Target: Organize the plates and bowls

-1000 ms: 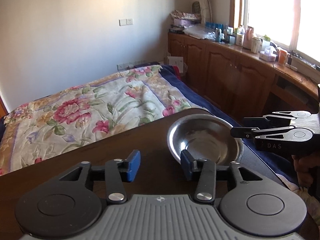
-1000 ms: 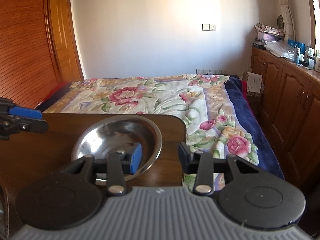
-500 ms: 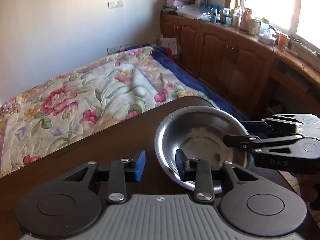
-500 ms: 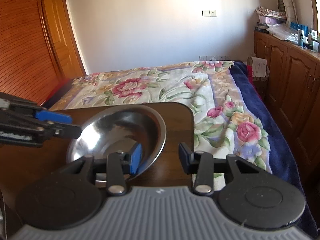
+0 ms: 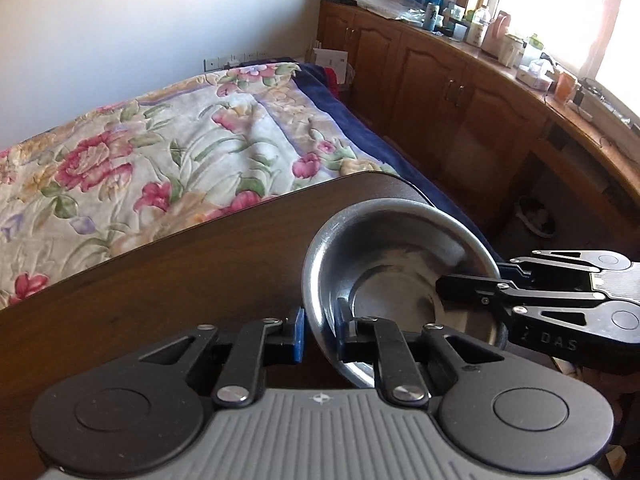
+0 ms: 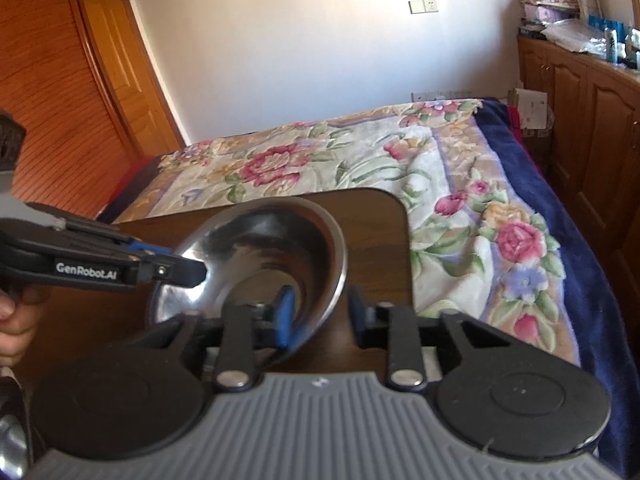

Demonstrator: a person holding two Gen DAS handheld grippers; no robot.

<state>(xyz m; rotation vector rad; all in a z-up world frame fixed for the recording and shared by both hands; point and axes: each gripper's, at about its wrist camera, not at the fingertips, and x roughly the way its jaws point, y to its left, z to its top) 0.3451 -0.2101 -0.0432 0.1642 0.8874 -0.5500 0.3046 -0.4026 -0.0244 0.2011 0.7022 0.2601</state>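
The lower part of each view is blocked by the gripper's own grey ribbed body and black discs, which hide the near edge of the dark brown wooden table [image 5: 168,280] and the lowest arc of the shiny round stainless-steel bowl [image 5: 400,264]. The bowl sits at the table's rounded far corner, lower right of centre in the left wrist view, and it is tilted, its mouth facing up and toward the frame's left; being round, it has no long axis. The left gripper [image 5: 320,334] is closing, its blue pad outside the wall and its black finger inside, narrow on the near rim. The right gripper [image 6: 318,312] is closing too, the rim between its blue-padded finger and black finger; blur there leaves actual contact uncertain. Only the right wrist view shows an orange wooden door [image 6: 120,60] at upper left and a hand [image 6: 16,320] at the left edge. Only the left wrist view shows the cluttered sunlit window counter [image 5: 520,60] at upper right. A floral quilted bed [image 5: 160,152] lies behind.
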